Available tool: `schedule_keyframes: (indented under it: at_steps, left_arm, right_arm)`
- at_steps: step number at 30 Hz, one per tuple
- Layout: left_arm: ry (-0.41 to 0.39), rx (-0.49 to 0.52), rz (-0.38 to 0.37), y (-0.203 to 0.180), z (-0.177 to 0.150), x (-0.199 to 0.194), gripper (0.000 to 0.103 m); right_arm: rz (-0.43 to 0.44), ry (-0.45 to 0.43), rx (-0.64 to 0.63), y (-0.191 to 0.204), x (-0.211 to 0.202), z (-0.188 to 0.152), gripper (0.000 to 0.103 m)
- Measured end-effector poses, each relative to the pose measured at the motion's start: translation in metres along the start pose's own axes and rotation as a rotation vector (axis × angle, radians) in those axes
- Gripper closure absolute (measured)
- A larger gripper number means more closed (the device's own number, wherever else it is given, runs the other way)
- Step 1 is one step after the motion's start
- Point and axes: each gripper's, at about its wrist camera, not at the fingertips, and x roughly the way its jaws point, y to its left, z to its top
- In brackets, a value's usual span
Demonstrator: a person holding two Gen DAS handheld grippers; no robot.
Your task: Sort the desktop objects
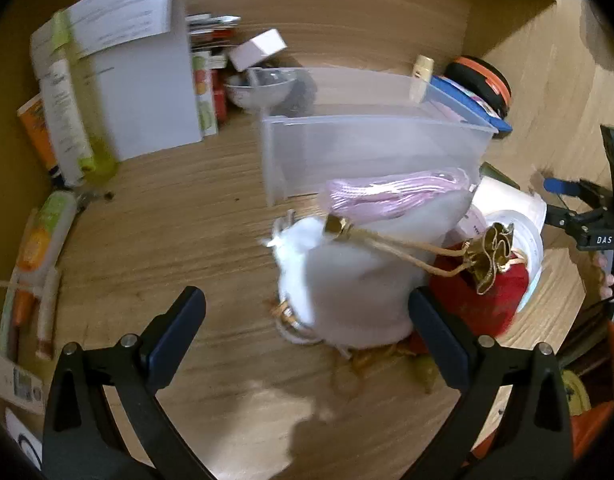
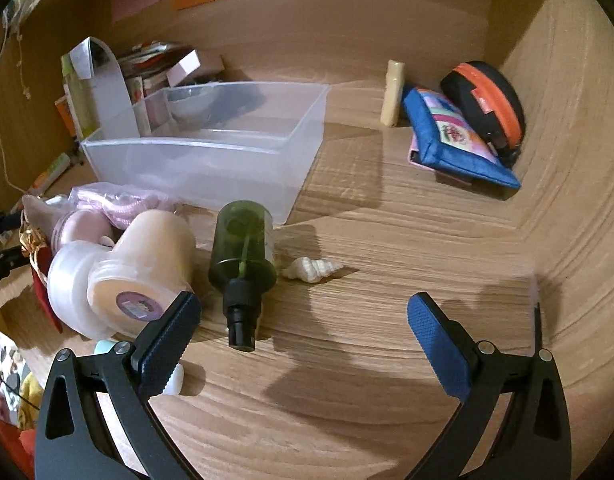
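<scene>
Translucent bin as landmark. Green spray bottle lying just in front of bin, ahead of right gripper, fingers spread, empty. Left gripper likewise spread (white pouch between fingers, untouched).

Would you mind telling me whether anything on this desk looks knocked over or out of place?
Yes. The green spray bottle lies on its side, nozzle toward the camera, beside a tipped cream jar. A seashell sits loose on the wood, while the clear bin behind looks nearly empty. Nothing seems spilled.
</scene>
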Motion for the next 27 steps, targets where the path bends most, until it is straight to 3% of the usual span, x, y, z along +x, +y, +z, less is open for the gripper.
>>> schedule_keyframes:
  at_steps: [10,18,20,27]
  left_arm:
    - [0.014,0.029,-0.064,-0.008,0.023,0.023,0.000]
    - [0.016,0.059,-0.106,-0.011,0.024,0.026,0.000]
    - [0.012,0.066,-0.114,-0.009,0.022,0.021,0.000]
    - [-0.015,0.074,-0.132,-0.005,0.021,0.011,0.000]
  right_arm:
    - [0.034,0.021,-0.034,-0.002,0.016,0.008,0.002]
    - [0.093,0.042,-0.010,-0.013,0.027,0.015,0.017]
    - [0.100,0.048,-0.011,-0.012,0.031,0.018,0.027]
    - [0.133,0.064,-0.025,-0.007,0.045,0.035,0.029]
